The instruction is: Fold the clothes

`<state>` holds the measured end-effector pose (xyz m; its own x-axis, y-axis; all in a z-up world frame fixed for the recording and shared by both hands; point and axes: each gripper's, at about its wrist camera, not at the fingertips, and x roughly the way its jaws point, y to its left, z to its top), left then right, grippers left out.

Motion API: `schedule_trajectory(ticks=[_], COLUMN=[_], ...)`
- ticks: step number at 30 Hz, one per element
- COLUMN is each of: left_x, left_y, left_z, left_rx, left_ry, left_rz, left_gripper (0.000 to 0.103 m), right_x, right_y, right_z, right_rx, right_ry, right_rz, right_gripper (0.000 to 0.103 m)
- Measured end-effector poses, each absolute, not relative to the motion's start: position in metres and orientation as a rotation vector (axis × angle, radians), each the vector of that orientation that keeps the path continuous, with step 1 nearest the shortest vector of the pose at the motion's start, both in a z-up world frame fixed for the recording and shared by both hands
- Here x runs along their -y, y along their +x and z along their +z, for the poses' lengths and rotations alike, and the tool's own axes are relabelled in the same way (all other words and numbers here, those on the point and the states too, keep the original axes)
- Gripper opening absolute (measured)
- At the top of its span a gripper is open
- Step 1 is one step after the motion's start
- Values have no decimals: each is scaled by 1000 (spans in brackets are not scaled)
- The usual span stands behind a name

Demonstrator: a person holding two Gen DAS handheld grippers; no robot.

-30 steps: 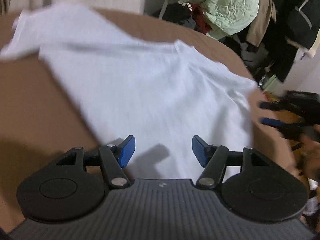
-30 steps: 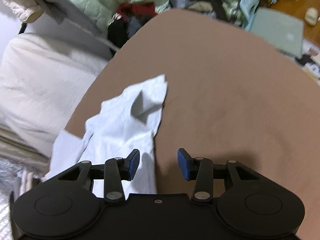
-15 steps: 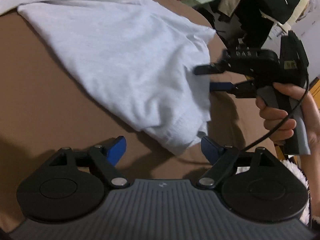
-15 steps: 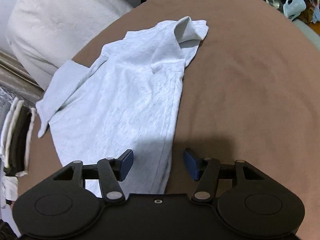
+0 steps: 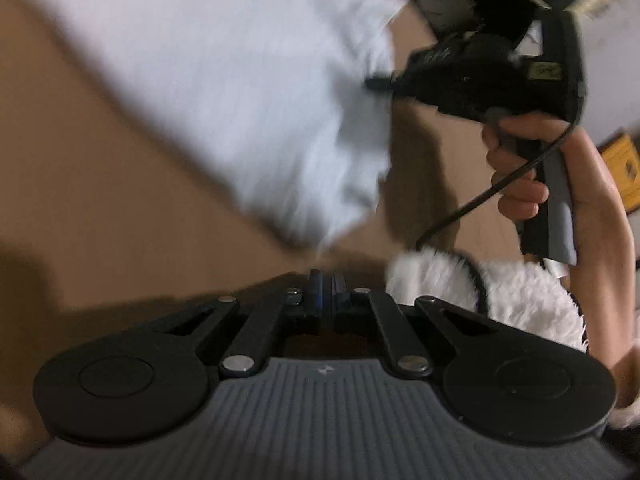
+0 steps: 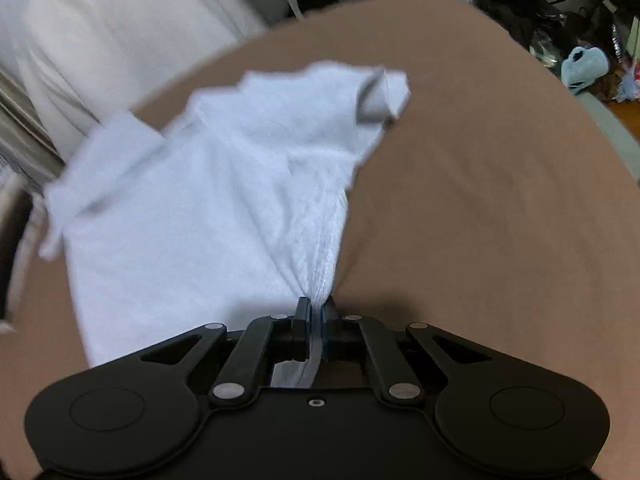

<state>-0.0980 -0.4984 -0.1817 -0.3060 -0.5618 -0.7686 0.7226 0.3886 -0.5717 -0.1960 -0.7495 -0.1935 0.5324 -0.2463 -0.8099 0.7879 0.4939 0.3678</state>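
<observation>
On brown bed cover: white tee lying spread & rumpled, no fold done yet. Right gripper clamping bunched hem edge. Left gripper pinched together at nearest corner, cloth between pads hard to tell w/ blur. Whole folding remaining.

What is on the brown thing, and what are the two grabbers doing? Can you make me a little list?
thing: white shirt, spread out and rumpled
under it: brown cover
right gripper: shut on the shirt's edge
left gripper: shut by the shirt's corner; too blurry to tell if it holds cloth
folded yet: no
</observation>
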Motion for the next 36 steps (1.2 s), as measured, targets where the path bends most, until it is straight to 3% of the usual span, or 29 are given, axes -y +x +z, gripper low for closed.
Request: schedule_trajectory(ticks=[3,5,8,12,14,17,21,22,24,25,26,28,29,31,36], left_x=[485,477,467,476,490,489,498,503,511,515,520,519,514,503,461], left_y=[-92,-86,-68,-40,-26,-12,-4,-6,-14,-18,-22,-22,-20,-15,-14], left_z=[-170,-153,-139,-162,-202,-222,-230,-226,-217,-213,-208,-205,-203,-193,-149], left_rx=[-1266,-1120,-1003,-1127,-1306,-1345,-1341,-1314,-1233,-1186,-1139,-1096,-1093,-1088,-961], left_ry=[156,186,85,-121,-253,-514,-631,-600,-507,-440,-369,-370,-403,-471,-472], left_rz=[-1280,-1261,-1240,-1218,-1196,-1140,-1100,-1097,-1102,-1107,-1109,-1117,-1117,-1110,-1107], left_gripper=[15,46,62,72,94,103,102,95,63,30,12,9,8,7,6], right_x=[752,757,767,786,796,798,789,786,778,775,771,767,766,765,752], right_y=[-201,-209,-214,-207,-207,-207,-202,-201,-198,-199,-200,-200,-196,-188,-189], right_z=[-192,-190,-193,-209,-222,-233,-229,-227,-224,-224,-224,-226,-227,-229,-215], right_rx=[-736,-682,-589,-503,-421,-363,-403,-416,-471,-484,-497,-501,-512,-533,-512], right_ry=[831,865,926,1033,1132,1217,1180,1171,1133,1127,1121,1153,1155,1156,1188], right_rz=[-704,-716,-702,-653,-626,-553,-510,-498,-464,-446,-427,-353,-346,-335,-212], right_gripper=[9,28,53,56,58,59,59,59,59,59,59,52,34,16,11])
